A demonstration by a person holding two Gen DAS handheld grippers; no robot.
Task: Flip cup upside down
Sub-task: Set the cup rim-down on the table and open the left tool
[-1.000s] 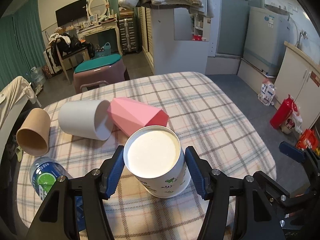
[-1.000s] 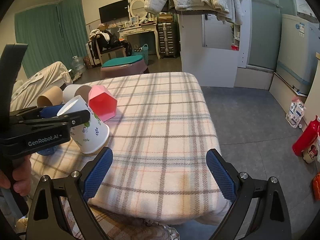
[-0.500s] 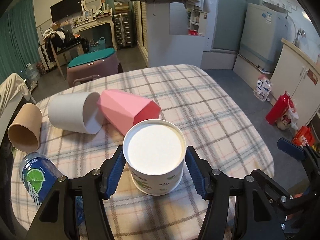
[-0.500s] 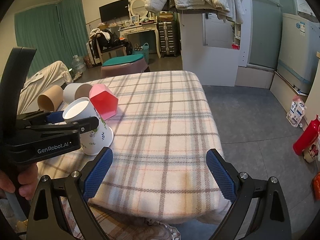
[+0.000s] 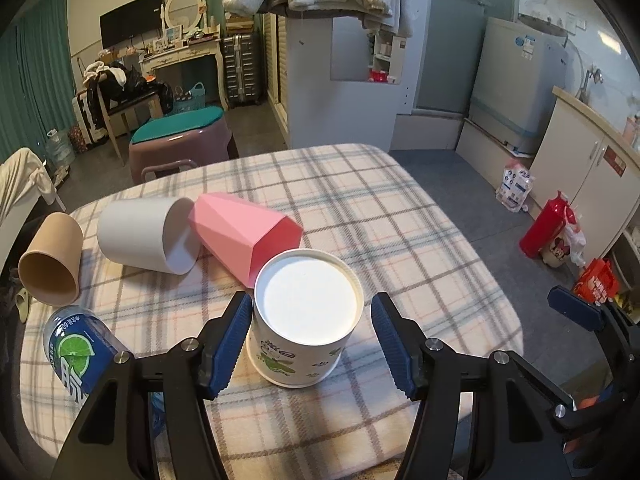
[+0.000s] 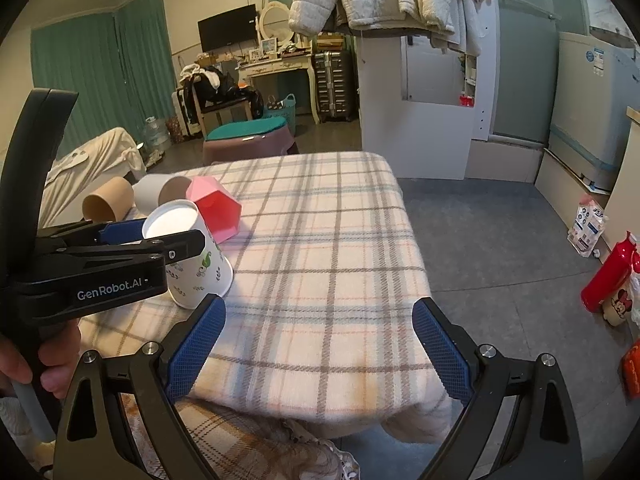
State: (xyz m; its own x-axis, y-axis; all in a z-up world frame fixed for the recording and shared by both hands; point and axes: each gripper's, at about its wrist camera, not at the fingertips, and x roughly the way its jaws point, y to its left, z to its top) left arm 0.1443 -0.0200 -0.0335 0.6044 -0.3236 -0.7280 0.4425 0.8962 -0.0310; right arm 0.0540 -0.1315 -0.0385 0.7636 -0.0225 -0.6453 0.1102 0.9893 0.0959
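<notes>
A white paper cup with green leaf print (image 5: 306,320) stands upside down on the plaid tablecloth, its white base facing up. My left gripper (image 5: 312,338) is open around it, with a gap between each blue pad and the cup wall. The cup also shows in the right wrist view (image 6: 192,256), with the left gripper (image 6: 132,240) beside it. My right gripper (image 6: 318,346) is open wide and empty over the table's near edge.
A pink faceted cup (image 5: 244,236), a white cup (image 5: 148,240) and a tan cup (image 5: 50,260) lie on their sides at the back left. A lime-label bottle (image 5: 78,354) lies at the left. The table edge (image 6: 416,240) drops off to the right.
The left gripper has lowered the cup from a tilt to stand flat, rim down, and its jaws have opened off the cup. The right gripper has stayed still.
</notes>
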